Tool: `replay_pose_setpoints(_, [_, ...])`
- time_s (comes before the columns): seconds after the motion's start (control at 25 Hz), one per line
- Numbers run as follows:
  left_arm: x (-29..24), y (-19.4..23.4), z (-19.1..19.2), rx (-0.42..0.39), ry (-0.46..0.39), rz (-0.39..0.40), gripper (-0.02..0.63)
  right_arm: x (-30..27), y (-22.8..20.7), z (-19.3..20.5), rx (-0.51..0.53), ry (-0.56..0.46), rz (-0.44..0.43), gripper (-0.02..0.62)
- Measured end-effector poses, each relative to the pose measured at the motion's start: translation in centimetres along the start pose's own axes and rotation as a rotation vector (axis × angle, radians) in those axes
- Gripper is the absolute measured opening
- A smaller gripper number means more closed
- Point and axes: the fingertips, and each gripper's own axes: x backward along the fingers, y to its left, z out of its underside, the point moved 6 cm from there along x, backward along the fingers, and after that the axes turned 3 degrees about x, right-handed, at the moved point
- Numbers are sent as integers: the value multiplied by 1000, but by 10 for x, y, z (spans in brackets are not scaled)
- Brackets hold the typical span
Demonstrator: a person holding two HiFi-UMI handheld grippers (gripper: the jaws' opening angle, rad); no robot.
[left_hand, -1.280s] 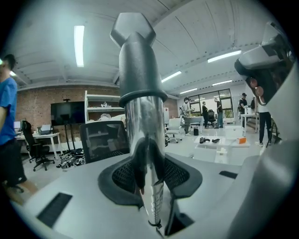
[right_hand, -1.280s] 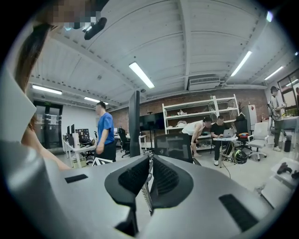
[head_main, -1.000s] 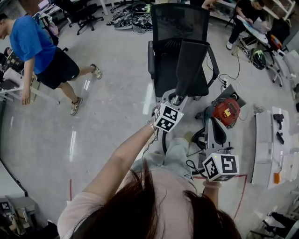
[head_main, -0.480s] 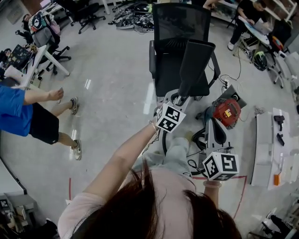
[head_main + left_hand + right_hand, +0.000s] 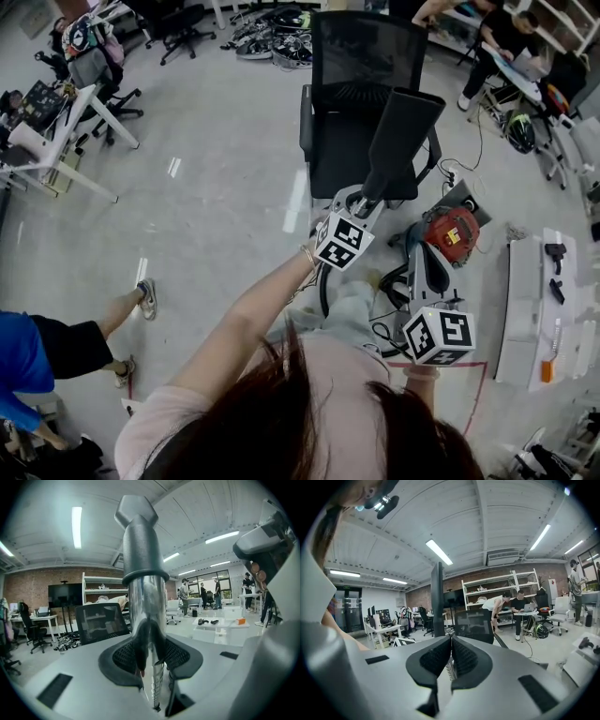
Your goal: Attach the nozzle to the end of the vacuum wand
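My left gripper (image 5: 360, 202) (image 5: 150, 645) is shut on a shiny metal vacuum wand (image 5: 148, 606). The wand stands up from the jaws. A dark grey nozzle (image 5: 139, 541) (image 5: 399, 136) sits over its top end, widening to a collar where it meets the tube. In the head view the nozzle rises in front of a black chair. My right gripper (image 5: 425, 261) (image 5: 451, 645) hangs lower right of the left one, apart from the wand. Its jaws have just been closing and now stand shut with nothing between them. The wand shows as a dark upright bar (image 5: 437, 597) left of them.
A black mesh office chair (image 5: 349, 66) stands just beyond the nozzle. A red vacuum body (image 5: 453, 229) with hose and cables lies on the floor at right, next to a low white table (image 5: 518, 309) with small tools. A person in blue (image 5: 28, 361) is at lower left.
The person in blue has walked from the upper left down to the lower left of the head view. Both grippers and the wand have stayed almost where they were.
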Motion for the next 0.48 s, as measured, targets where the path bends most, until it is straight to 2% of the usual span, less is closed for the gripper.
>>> replay_pose_setpoints(0.48, [-4,11,0,7,-1,-15,141,-15,2,-1,13,24,-30,25])
